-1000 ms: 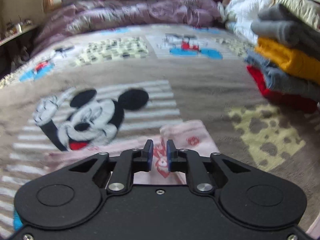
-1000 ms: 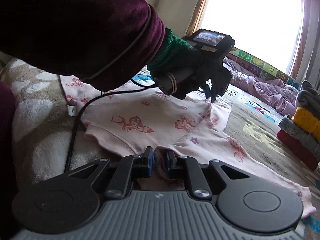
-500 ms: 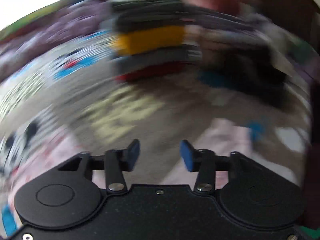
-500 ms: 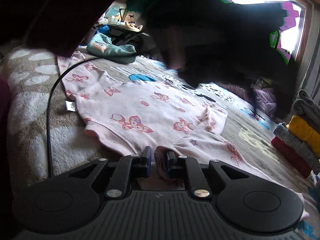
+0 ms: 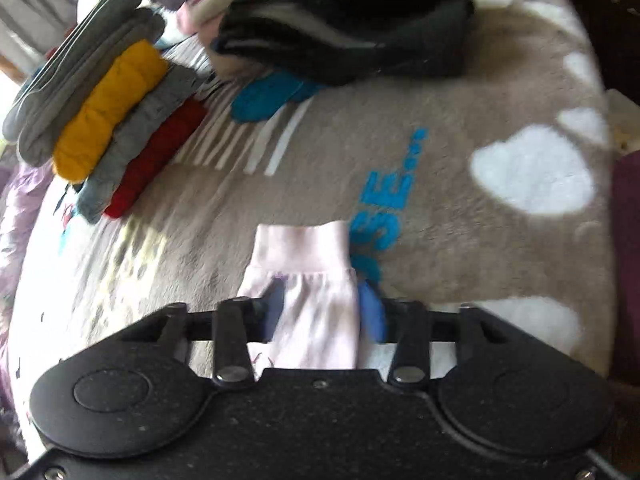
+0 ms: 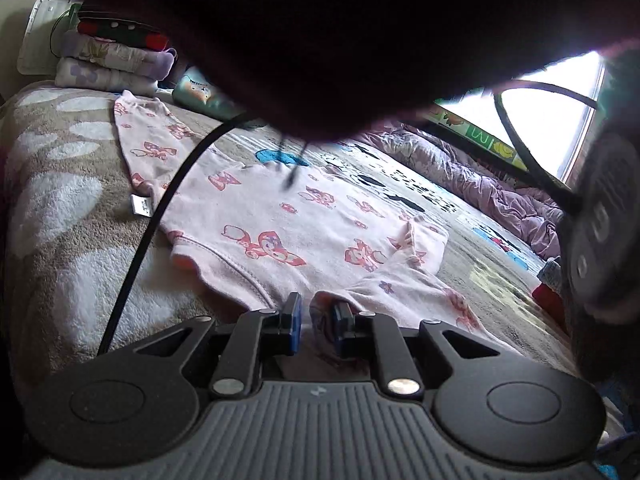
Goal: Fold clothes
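We see the pink top [image 6: 280,220] spread on the bed [image 6: 60,240] — left gripper [image 5: 320,308] closing, sleeve cuff [image 5: 304,248] between its fingers; right gripper [image 6: 316,320] clamped on the hem.

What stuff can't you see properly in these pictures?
- Right wrist view: a dark sleeve hides the top of the picture.
- Right wrist view: the folded pile sits mostly behind the left gripper's body.
- Left wrist view: the pink sleeve runs under the left gripper; everything is motion-blurred.
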`<state>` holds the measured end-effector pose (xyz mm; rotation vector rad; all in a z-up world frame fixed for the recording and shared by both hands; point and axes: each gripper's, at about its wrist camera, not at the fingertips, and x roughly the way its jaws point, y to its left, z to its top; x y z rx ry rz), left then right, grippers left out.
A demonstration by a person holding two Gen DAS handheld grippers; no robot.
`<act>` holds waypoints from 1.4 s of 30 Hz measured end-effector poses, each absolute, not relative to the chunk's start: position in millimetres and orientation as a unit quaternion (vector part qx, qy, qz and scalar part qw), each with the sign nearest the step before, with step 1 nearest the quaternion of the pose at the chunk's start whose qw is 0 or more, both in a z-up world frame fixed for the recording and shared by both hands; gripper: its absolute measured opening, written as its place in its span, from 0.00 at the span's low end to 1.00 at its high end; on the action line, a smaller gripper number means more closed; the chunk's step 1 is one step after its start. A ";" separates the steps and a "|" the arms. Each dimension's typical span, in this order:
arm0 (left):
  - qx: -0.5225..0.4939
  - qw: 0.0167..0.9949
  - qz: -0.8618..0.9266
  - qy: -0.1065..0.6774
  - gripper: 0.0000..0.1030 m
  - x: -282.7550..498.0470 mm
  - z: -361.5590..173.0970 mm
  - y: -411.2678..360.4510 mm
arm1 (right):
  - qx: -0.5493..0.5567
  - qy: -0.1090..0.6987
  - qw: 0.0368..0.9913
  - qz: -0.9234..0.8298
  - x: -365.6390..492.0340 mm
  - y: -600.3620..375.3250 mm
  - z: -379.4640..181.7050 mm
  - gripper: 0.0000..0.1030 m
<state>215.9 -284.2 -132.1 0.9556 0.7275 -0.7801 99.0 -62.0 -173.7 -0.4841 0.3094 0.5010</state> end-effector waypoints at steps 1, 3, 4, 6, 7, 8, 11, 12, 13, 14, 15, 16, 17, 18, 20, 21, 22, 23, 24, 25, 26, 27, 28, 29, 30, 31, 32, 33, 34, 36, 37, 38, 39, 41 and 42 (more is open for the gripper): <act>0.433 0.757 -0.355 0.335 0.03 216.2 -131.4 -283.2 | -0.236 0.151 0.928 0.244 98.9 -62.0 -173.7 0.18; 0.425 0.766 -0.348 0.333 0.01 215.4 -127.7 -279.5 | -0.238 0.149 0.929 0.242 98.0 -61.3 -173.8 0.19; 0.416 0.774 -0.343 0.331 0.01 214.4 -122.7 -275.4 | -0.239 0.147 0.929 0.241 97.4 -60.7 -173.9 0.20; 0.378 0.801 -0.332 0.325 0.01 216.2 -103.2 -258.6 | -0.242 0.145 0.930 0.237 97.4 -58.9 -174.0 0.24; 0.355 0.816 -0.324 0.321 0.01 217.9 -90.7 -247.6 | -0.242 0.144 0.930 0.235 97.3 -58.2 -174.0 0.24; 0.326 0.834 -0.315 0.316 0.01 219.2 -75.8 -231.9 | -0.240 0.144 0.931 0.234 97.2 -58.5 -173.7 0.27; 0.233 0.883 -0.283 0.292 0.01 220.0 -29.2 -177.5 | -0.235 0.141 0.933 0.231 97.4 -59.4 -171.6 0.37; 0.202 0.898 -0.269 0.282 0.01 218.0 -14.0 -156.2 | -0.235 0.140 0.934 0.230 96.7 -59.2 -171.2 0.39; 0.171 0.912 -0.255 0.271 0.01 216.0 1.3 -134.8 | -0.236 0.139 0.934 0.229 96.2 -59.0 -170.9 0.39; 0.142 0.924 -0.240 0.261 0.01 213.4 14.1 -112.6 | -0.237 0.138 0.934 0.228 95.7 -58.8 -170.7 0.40; 0.117 0.933 -0.226 0.256 0.01 210.1 20.7 -91.1 | -0.238 0.137 0.934 0.227 95.0 -58.6 -170.3 0.43; 0.092 0.940 -0.214 0.251 0.01 206.6 25.6 -69.9 | -0.238 0.136 0.935 0.227 93.5 -58.7 -169.4 0.45; 0.067 0.946 -0.201 0.246 0.01 203.1 30.6 -48.8 | -0.238 0.134 0.935 0.226 92.0 -58.8 -168.6 0.50; 0.041 0.951 -0.188 0.241 0.01 199.6 35.5 -27.6 | -0.238 0.131 0.935 0.226 90.0 -59.5 -167.7 0.58; -0.008 0.959 -0.161 0.235 0.01 194.2 39.5 12.9 | -0.237 0.128 0.936 0.228 85.5 -60.5 -167.3 0.63; -0.030 0.960 -0.149 0.237 0.01 193.3 34.8 29.9 | -0.238 0.128 0.935 0.229 83.5 -60.8 -167.3 0.63; -0.051 0.960 -0.138 0.239 0.01 192.6 29.5 46.3 | -0.239 0.129 0.935 0.230 82.1 -60.6 -168.1 0.63; -0.066 0.960 -0.126 0.242 0.01 192.6 22.0 59.7 | -0.239 0.130 0.934 0.232 80.4 -60.5 -168.5 0.63; -0.078 0.960 -0.113 0.245 0.01 192.9 13.9 72.2 | -0.239 0.131 0.934 0.233 78.4 -60.5 -168.7 0.63; -0.090 0.959 -0.100 0.248 0.01 193.1 5.9 84.7 | -0.238 0.131 0.934 0.233 75.4 -61.2 -168.0 0.63; -0.104 0.959 -0.090 0.249 0.01 192.6 -2.1 96.7 | -0.236 0.133 0.934 0.234 73.6 -62.3 -166.9 0.63; -0.118 0.957 -0.082 0.251 0.01 191.8 -10.0 108.5 | -0.234 0.136 0.933 0.236 71.6 -63.9 -165.6 0.63; -0.133 0.956 -0.074 0.252 0.01 191.1 -17.9 120.3 | -0.233 0.137 0.933 0.238 69.5 -65.5 -164.6 0.63; -0.145 0.954 -0.068 0.255 0.01 192.2 -25.2 128.4 | -0.231 0.139 0.933 0.240 67.3 -67.0 -163.7 0.63; -0.156 0.951 -0.063 0.259 0.01 193.8 -32.3 135.5 | -0.230 0.140 0.932 0.242 65.2 -68.5 -162.9 0.63; -0.167 0.949 -0.062 0.259 0.01 195.2 -38.6 140.9 | -0.232 0.140 0.932 0.242 63.4 -69.4 -163.0 0.63; -0.179 0.947 -0.062 0.258 0.01 195.1 -44.2 145.7 | -0.233 0.139 0.931 0.243 61.7 -70.3 -163.1 0.64; -0.188 0.946 -0.064 0.256 0.01 193.1 -48.5 151.5 | -0.234 0.137 0.932 0.242 60.6 -70.8 -163.2 0.64; -0.197 0.944 -0.067 0.254 0.01 190.6 -52.4 157.7 | -0.235 0.134 0.932 0.242 59.7 -71.5 -163.0 0.64; -0.209 0.942 -0.068 0.252 0.01 188.3 -58.2 165.7 | -0.228 0.120 0.935 0.242 59.1 -74.3 -161.5 0.64; -0.214 0.942 -0.069 0.251 0.01 187.6 -61.2 168.2 | -0.224 0.114 0.937 0.243 59.1 -75.5 -160.7 0.64; -0.219 0.941 -0.071 0.250 0.01 187.0 -64.3 170.4 | -0.222 0.113 0.937 0.244 60.5 -76.3 -160.1 0.65; -0.222 0.940 -0.070 0.249 0.01 187.1 -67.4 172.3 | -0.220 0.115 0.937 0.247 62.5 -76.8 -160.1 0.67; -0.227 0.940 -0.069 0.247 0.01 187.8 -73.7 175.9 | -0.211 0.161 0.926 0.269 71.9 -78.1 -165.6 0.66; -0.230 0.939 -0.069 0.245 0.01 188.2 -76.8 177.8 | -0.206 0.181 0.920 0.282 75.2 -79.7 -167.6 0.66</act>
